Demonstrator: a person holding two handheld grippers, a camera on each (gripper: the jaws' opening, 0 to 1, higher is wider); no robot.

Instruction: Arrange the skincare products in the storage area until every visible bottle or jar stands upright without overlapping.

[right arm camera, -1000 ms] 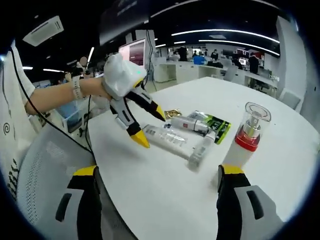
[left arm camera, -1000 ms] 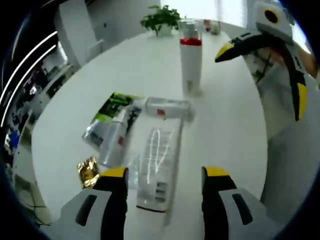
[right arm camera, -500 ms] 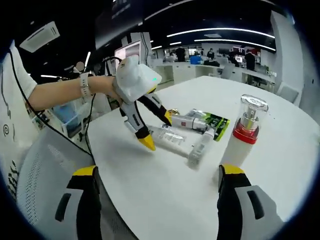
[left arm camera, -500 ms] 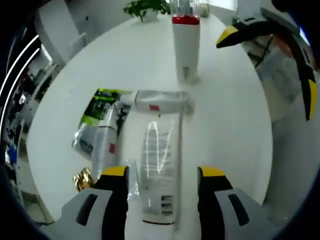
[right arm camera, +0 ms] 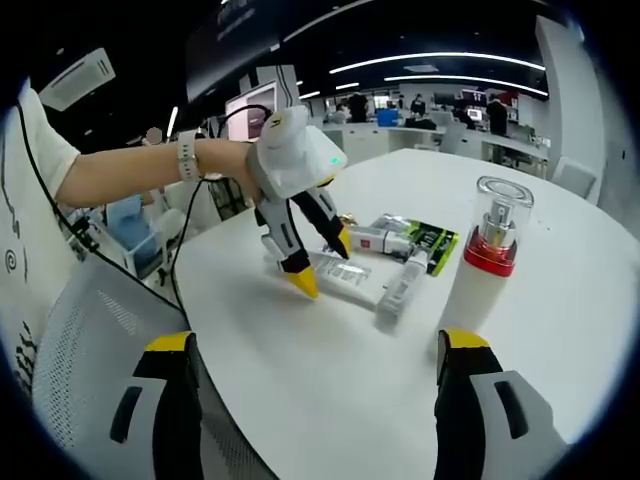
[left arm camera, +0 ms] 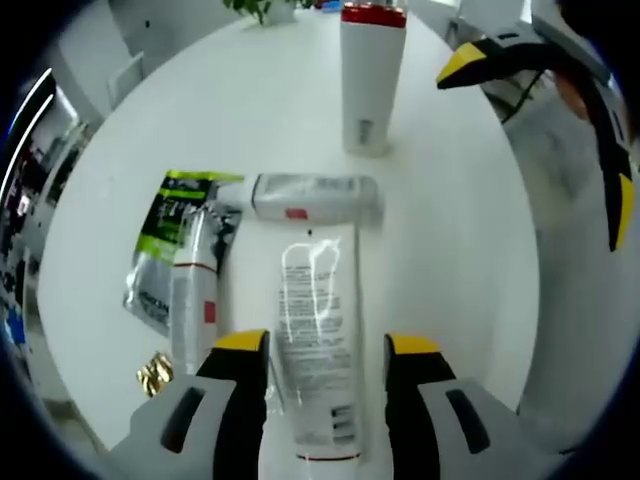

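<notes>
A clear flat tube (left arm camera: 315, 350) lies on the white table, and my left gripper (left arm camera: 325, 385) stands open with one jaw on either side of its lower end. A silver tube (left arm camera: 315, 195) lies crosswise just beyond it. A white tube with a red label (left arm camera: 193, 300) rests on a green sachet (left arm camera: 160, 235) to the left. The tall white pump bottle with a red band (left arm camera: 370, 80) stands upright farther off. In the right gripper view, my right gripper (right arm camera: 320, 350) is open and holds nothing, short of the bottle (right arm camera: 490, 270); the left gripper (right arm camera: 325, 265) straddles the clear tube (right arm camera: 345, 275).
A small gold packet (left arm camera: 153, 372) lies by my left jaw. The right gripper (left arm camera: 540, 140) hangs open over the table's right edge (left arm camera: 515, 300). A grey mesh chair (right arm camera: 85, 350) stands at the near edge. A potted plant (left arm camera: 255, 8) sits at the far side.
My left gripper has come down and forward over the clear tube, which now lies between its jaws. The right gripper has stayed roughly in place.
</notes>
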